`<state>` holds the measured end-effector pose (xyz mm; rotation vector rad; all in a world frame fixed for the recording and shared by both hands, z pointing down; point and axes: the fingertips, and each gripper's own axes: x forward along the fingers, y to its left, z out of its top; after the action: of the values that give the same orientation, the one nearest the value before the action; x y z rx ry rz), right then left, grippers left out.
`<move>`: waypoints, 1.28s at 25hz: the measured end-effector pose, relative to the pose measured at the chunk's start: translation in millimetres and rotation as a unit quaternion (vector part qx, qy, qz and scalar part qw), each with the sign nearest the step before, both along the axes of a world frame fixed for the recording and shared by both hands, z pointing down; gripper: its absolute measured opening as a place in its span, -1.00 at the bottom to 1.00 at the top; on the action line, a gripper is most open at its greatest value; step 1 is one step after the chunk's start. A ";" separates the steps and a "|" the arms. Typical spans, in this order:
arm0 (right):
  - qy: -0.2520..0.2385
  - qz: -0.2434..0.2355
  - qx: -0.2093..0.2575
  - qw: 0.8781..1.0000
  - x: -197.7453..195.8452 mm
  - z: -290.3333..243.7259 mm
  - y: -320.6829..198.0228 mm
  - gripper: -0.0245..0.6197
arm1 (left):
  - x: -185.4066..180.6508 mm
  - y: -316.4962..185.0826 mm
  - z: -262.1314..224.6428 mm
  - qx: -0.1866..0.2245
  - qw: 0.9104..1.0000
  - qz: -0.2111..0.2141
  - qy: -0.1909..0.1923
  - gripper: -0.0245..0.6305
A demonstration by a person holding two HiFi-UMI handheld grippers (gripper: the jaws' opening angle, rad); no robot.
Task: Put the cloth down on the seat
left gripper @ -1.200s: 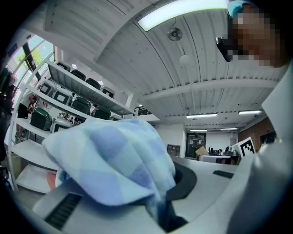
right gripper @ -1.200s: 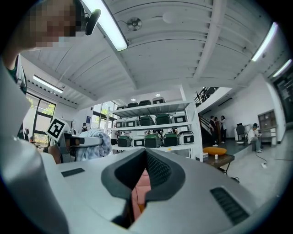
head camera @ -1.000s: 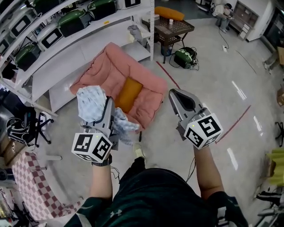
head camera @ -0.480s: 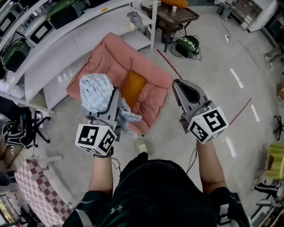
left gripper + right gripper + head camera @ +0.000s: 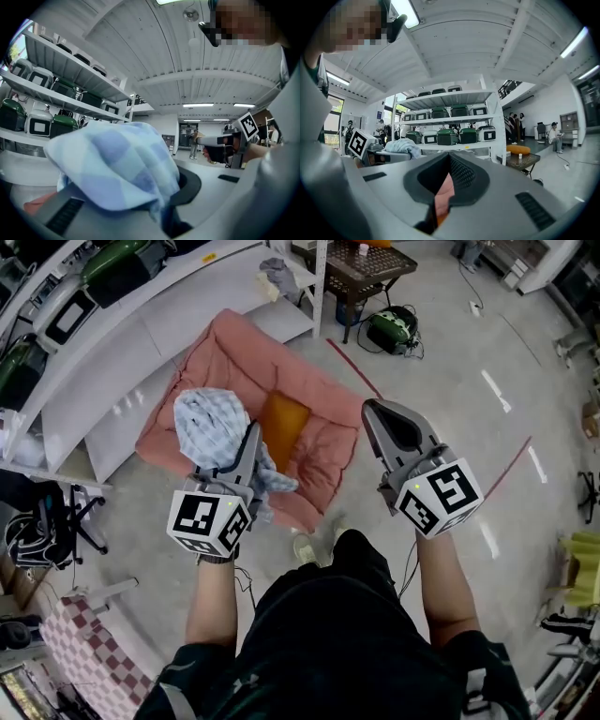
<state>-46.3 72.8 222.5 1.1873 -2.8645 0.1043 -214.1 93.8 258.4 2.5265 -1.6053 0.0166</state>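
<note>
Cloth (image 5: 208, 423) pinched in left tool (image 5: 251, 435), above seat's (image 5: 314, 454) near edge

Pale blue check cloth (image 5: 208, 423), bunched, clamped in the left gripper (image 5: 250, 441), upper left of centre, above the seat (image 5: 234, 357): a pink quilted cushion, orange middle, flat on the floor

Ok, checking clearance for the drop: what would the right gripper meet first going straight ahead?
Probably the pink seat, visible between the jaws of the right gripper; depth is unclear.
</note>
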 end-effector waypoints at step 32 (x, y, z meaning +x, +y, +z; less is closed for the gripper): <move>0.001 -0.055 -0.125 0.991 9.5 208.1 -295.3 -0.91 | 39.6 -279.7 278.7 -0.139 0.957 0.068 -0.247 -0.78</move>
<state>-36.9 -222.5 430.6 0.9802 -2.8023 0.4414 -174.5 -185.9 537.0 2.5195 -1.4328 0.8875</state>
